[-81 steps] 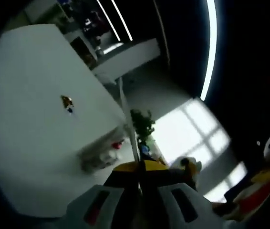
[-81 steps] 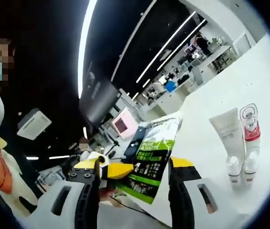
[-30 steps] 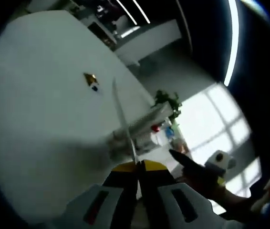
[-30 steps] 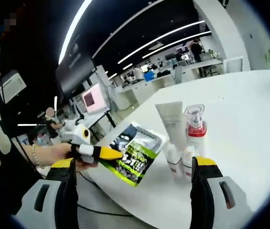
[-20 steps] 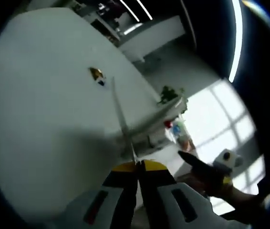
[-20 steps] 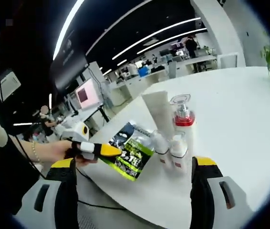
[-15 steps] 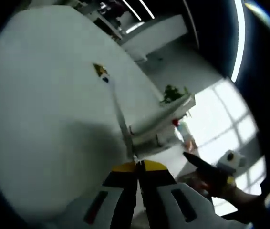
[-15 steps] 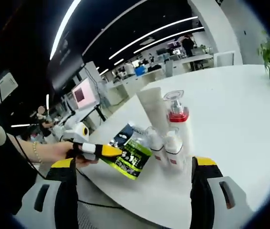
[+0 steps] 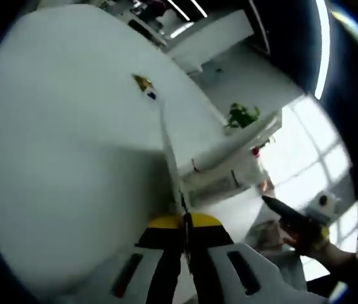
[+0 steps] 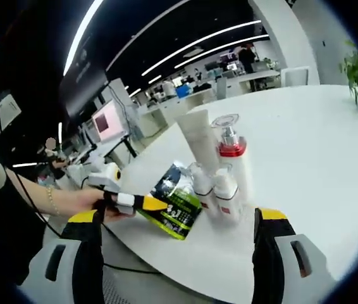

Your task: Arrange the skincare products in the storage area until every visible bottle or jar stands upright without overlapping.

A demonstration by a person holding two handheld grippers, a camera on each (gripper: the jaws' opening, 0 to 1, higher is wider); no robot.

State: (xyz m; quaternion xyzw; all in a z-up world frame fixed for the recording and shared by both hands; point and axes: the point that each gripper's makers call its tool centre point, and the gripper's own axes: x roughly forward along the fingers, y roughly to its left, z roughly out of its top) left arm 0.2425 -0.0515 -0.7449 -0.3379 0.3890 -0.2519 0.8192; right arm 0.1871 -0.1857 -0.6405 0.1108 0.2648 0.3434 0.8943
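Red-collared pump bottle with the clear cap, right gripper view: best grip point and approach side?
Judged from this view: grip the white body of the red-collared pump bottle below the collar, coming from its open right side over the white table. The white tube and two small white bottles crowd its left; the right gripper is open.

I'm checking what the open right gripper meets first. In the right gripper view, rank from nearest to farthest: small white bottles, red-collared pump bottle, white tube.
1. Small white bottles, standing just ahead between the right gripper jaws.
2. Red-collared pump bottle, right behind them.
3. White tube, upright at back left; close to the pump, marginally farther.
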